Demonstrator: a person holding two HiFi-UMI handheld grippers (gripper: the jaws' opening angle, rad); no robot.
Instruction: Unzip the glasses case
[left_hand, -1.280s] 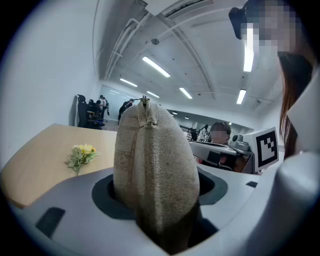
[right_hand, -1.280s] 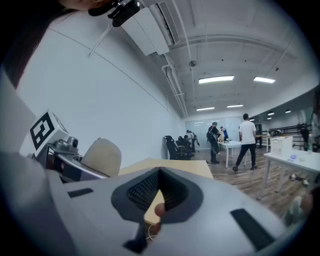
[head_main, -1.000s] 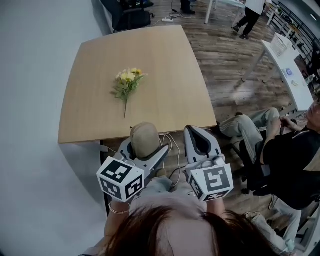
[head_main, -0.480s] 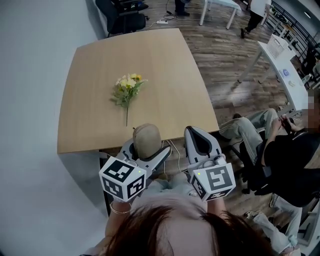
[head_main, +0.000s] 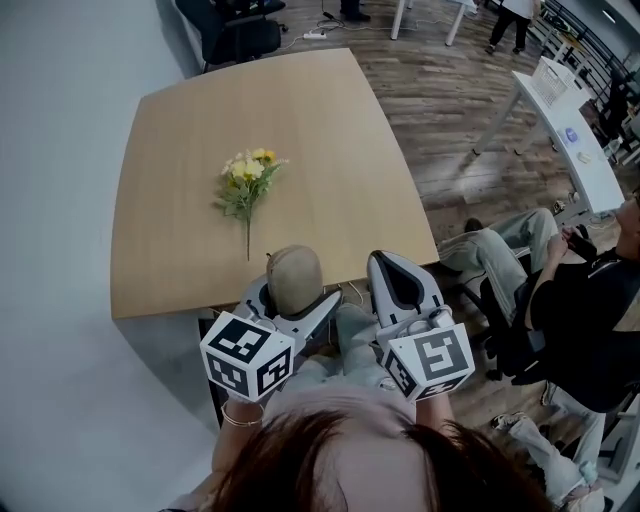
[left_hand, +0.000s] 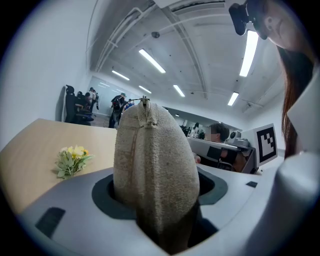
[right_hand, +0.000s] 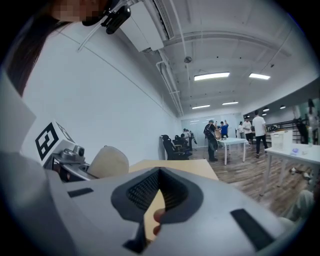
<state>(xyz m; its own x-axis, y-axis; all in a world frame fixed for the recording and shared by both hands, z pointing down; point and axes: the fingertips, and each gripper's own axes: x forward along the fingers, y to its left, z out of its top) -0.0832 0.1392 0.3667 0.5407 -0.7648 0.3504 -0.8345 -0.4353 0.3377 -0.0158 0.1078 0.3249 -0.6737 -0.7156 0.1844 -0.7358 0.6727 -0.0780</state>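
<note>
Little changes over the last second. Our left tongs (head_main: 290, 296) stay clenched on the glasses case (head_main: 291, 276), upright at the desk's (head_main: 180, 200) near edge. Our right tongs (head_main: 390, 268) stay closed and empty beside it, so unzipping hasn't started, we judge.

Glasses case (left_hand: 152, 165) base sunk out of sight; zip pull (left_hand: 145, 103) tiny, perhaps shut.

A bunch of flowers (head_main: 245, 185) is lying at 11 o'clock on the table (head_main: 340, 120), leaving 12 to 2 o'clock open; a seated person (head_main: 580, 300) is crowding 3 o'clock.
</note>
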